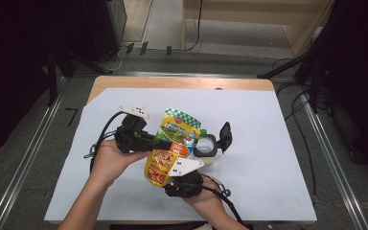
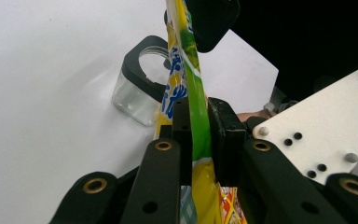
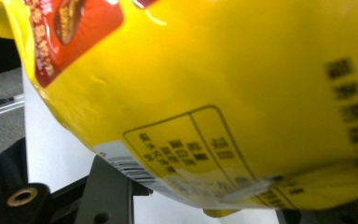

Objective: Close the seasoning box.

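High view: jar (image 1: 205, 145) beside packets (image 1: 172, 139)

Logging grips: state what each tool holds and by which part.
Left tool pinches green-yellow packet by its flat edge. Right tool's hold on yellow packet cannot be told.

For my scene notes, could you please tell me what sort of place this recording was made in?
Probably a lab or studio set up for recording. The table is covered with white paper, dark stands and loose cables surround it, and metal floor rails run alongside.

Lab-like recording room — paper-covered table (image 1: 268, 143), floor rails (image 1: 335, 158), loose cables (image 1: 297, 120), dark surroundings
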`<state>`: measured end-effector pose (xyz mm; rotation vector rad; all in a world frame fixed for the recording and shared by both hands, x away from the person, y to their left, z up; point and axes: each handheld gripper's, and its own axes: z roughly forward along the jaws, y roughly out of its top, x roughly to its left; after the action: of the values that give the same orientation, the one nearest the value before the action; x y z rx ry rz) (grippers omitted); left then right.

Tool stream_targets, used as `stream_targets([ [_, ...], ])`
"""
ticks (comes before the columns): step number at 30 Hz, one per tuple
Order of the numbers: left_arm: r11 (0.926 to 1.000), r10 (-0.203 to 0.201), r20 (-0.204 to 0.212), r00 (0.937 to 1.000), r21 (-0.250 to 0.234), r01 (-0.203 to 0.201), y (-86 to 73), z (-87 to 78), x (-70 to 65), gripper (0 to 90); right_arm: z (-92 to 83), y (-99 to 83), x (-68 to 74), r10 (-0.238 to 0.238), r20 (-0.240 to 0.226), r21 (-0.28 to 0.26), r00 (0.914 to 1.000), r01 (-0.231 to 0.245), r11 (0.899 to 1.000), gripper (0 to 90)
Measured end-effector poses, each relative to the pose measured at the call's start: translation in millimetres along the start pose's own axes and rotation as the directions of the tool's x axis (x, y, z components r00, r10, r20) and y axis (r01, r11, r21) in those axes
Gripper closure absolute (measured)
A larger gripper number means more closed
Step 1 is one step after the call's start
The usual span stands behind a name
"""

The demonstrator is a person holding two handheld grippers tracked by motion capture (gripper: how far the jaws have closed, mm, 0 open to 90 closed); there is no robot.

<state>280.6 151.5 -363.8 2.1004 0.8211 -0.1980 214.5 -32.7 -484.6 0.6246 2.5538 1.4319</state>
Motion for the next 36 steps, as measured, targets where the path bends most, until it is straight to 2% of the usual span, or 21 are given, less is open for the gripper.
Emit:
stream_targets([
  [4,1.0,0.0,-0.003,1.0,0.009,0.0,0.6,4.6,-1.4,79.8,-1.1,0.6,1.1,0.002,-0.007,-0.001,1.0,-0.002,1.0,55.6],
  [9,1.0,-0.009,0.007,0.9999,0.004,0.009,1.6,7.5,-0.7,77.6,-4.0,2.4,2.8,0.03,-0.034,-0.008,0.999,-0.03,1.0,55.7],
  [13,1.0,-0.002,-0.01,0.9999,0.008,0.002,3.1,12.1,-3.1,74.3,-6.9,5.0,3.9,0.058,-0.07,-0.015,0.9959,-0.059,0.998,56.4],
  [16,0.9999,0.001,-0.019,0.9998,0.016,-0.001,4.0,14.8,-3.9,73.9,-8.3,5.5,5.9,0.067,-0.077,-0.017,0.9948,-0.068,0.998,56.8],
  [19,0.9993,-0.015,-0.03,0.9994,0.035,0.016,5.0,17.5,-3.6,74.6,-8.4,5.1,6.2,0.075,-0.085,-0.006,0.9936,-0.076,0.997,56.6],
  [24,0.9985,-0.002,-0.049,0.9988,0.055,0.004,6.5,23.6,-5.2,74.8,-9.3,4.6,8.8,0.081,-0.105,-0.004,0.9912,-0.081,0.997,57.7],
  [27,0.9987,-0.012,-0.046,0.9989,0.048,0.014,8.3,26.8,-6.7,74.0,-11.8,5.9,9.8,0.069,-0.114,-0.018,0.9911,-0.072,0.997,59.6],
  [31,0.999,-0.006,-0.047,0.9989,0.044,0.008,9.3,31.2,-8.6,71.8,-15.0,6.6,8.3,0.082,-0.117,-0.029,0.9897,-0.086,0.996,59.9],
  [36,0.9987,-0.007,-0.062,0.9981,0.051,0.01,10.4,36.9,-9.8,70.0,-17.0,6.3,6.1,0.122,-0.146,-0.034,0.9817,-0.129,0.991,60.0],
])
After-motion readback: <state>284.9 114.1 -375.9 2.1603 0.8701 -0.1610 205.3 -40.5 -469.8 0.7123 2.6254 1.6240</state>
